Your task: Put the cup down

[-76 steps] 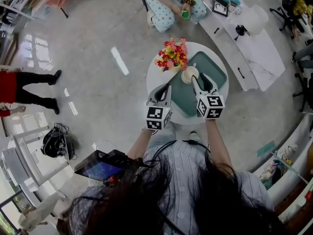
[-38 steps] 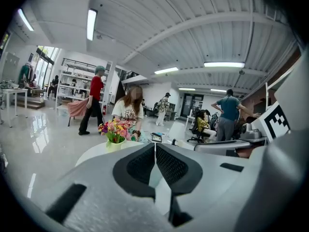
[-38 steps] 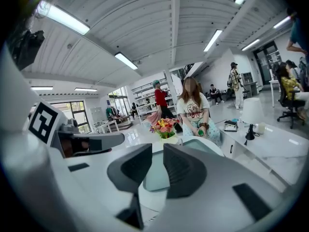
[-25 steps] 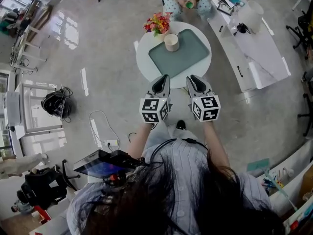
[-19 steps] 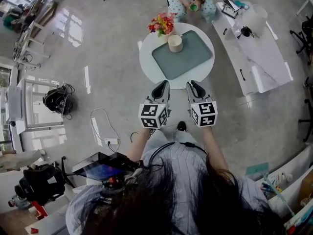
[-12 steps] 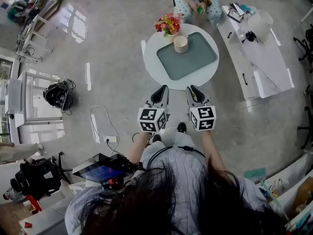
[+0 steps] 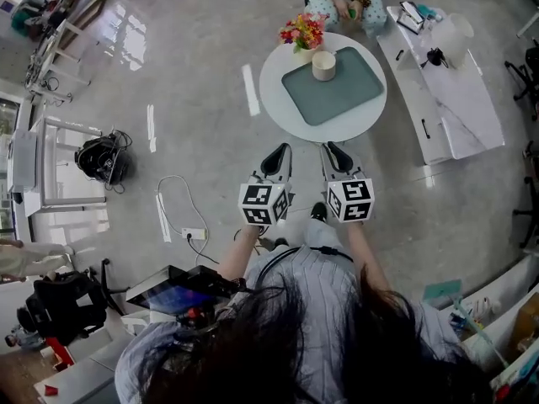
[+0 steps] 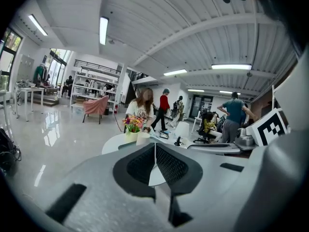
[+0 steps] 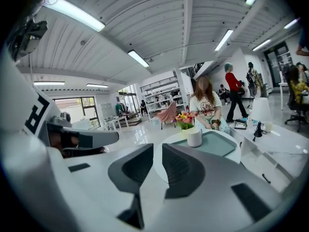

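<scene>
Head view first: the cup [image 7: 323, 66] stands upright on the green tray [image 7: 354, 99] on the round desk [image 7: 274, 91], just beside the flowers [image 7: 305, 32]. We'd call the put-down done, with nothing left that we can see. The left claw [image 7: 278, 151] and right claw [image 7: 336, 151] hang side by side over the floor, short of the desk's near rim and well apart from the cup.

Over to the left gripper view: the left claw is clenched, jaws pressed together on nothing, and the cup is far ahead, just left of the tips.

Right gripper view now: the right claw is clenched too, with only a sliver between the jaws and nothing in it. The cup sits well ahead, up and to the right.
</scene>
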A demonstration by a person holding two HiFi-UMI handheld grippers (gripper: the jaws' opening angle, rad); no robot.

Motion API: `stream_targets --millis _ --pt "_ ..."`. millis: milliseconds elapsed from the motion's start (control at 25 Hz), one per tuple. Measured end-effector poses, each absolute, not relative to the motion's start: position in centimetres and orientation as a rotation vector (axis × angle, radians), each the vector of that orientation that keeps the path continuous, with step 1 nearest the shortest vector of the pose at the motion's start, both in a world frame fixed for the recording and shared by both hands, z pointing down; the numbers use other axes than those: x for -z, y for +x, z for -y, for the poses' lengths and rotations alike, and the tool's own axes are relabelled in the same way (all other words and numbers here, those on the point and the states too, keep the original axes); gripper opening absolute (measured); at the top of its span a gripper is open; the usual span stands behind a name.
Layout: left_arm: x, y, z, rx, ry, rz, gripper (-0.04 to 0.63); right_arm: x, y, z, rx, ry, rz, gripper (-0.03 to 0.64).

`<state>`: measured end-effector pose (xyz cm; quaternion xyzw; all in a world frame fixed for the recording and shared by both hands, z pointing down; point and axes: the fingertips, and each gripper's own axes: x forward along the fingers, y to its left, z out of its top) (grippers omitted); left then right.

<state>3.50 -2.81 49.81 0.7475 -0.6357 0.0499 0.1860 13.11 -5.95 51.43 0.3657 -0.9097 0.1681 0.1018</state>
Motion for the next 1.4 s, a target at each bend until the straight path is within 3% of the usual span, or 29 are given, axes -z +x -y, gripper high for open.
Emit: stream_targets --millis 960,1400 --pt "-46.7 1.4 -14.6 -0.091 2.266 1.706 0.02 -46.0 10.0 -12.3 -0.433 1.215 2.719 0.06" --pt "-47.9 1.3 -16.1 -0.066 2.266 1.701 0.02 -46.7 9.5 -14.6 -0.397 1.203 2.72 0.051"
